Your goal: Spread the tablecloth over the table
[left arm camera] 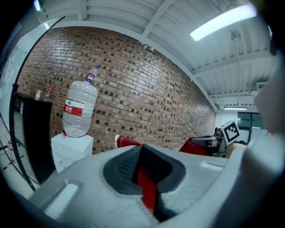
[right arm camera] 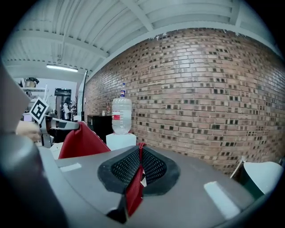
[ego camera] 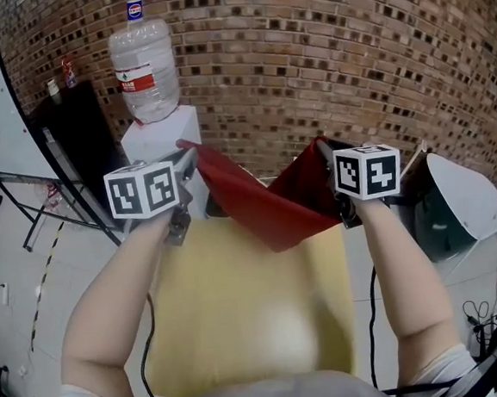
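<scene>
The red tablecloth (ego camera: 266,205) is held up in the air above the yellow surface (ego camera: 234,324) and sags in a fold between the two grippers. One upper corner is clenched in the jaws of the left gripper (ego camera: 188,155), where a red strip is pinched between the pads (left arm camera: 127,164). The other corner is clamped in the jaws of the right gripper (ego camera: 322,148), as its own view shows (right arm camera: 136,178). Beyond the surface, an upturned clear water bottle (ego camera: 144,68) is seated in a white dispenser (ego camera: 170,140); its fill level cannot be told. A small bottle (ego camera: 134,6) is seen on top of it. At the right stands a white-lidded bin (ego camera: 464,192), its contents hidden.
</scene>
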